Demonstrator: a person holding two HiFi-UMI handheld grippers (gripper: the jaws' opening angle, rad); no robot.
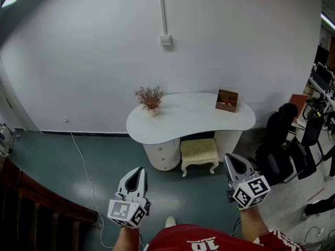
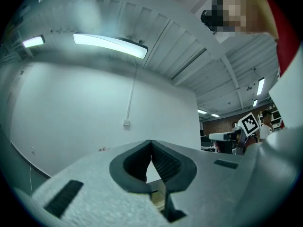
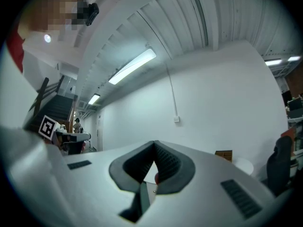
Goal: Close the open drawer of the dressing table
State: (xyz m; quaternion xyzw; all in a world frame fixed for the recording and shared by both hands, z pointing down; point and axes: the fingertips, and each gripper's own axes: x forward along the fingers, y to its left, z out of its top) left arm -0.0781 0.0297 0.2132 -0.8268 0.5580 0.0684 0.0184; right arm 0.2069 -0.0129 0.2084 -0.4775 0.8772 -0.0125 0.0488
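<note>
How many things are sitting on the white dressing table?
2 on the dressing table: a dried plant at the left rear, a wooden box at the right rear. None looks hidden.

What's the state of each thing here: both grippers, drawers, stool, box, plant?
Left gripper: shut, empty.
Right gripper: shut, empty.
Drawers: too small to tell whether open or closed.
Stool: upright, partly under the table.
Box: upright on the table.
Plant: upright on the table.
</note>
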